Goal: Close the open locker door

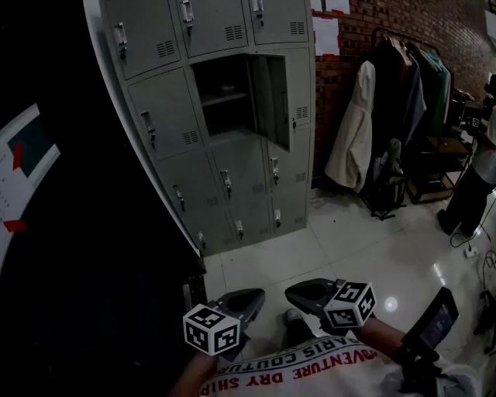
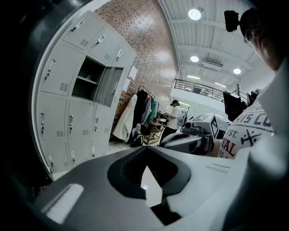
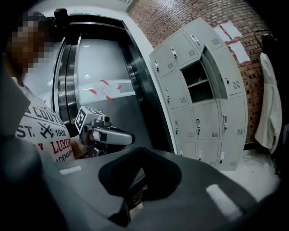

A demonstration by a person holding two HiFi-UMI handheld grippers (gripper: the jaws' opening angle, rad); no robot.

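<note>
Locker door (image 1: 273, 101) stands swung wide open, in the second row from the top of the grey locker bank (image 1: 174, 124), hinged on the right side of its compartment. The open compartment (image 1: 223, 93) shows one shelf and, as far as I can see, nothing on it. Every other door in the bank sits flush.

By my reading nothing of the task is done yet. My left gripper (image 1: 246, 298) and right gripper (image 1: 302, 295) are both low and close to the body, well apart from the bank. Both claws are clenched with nothing between the jaws. What is left is the whole job: walk up to the bank, put a jaw against the door's free edge and swing it leftward until it sits flush like its neighbours.

The glossy white tile floor (image 1: 349, 248) runs from the foot of the bank out to my feet. Right of the bank is a brick wall (image 1: 434, 23) with paper sheets (image 1: 325, 35) stuck on it. A clothes rack (image 1: 403, 74) hung with coats stands farther right. Left of the bank is a dark lift door (image 3: 90, 67). A person (image 2: 174, 117) stands far off, beyond the rack.
</note>
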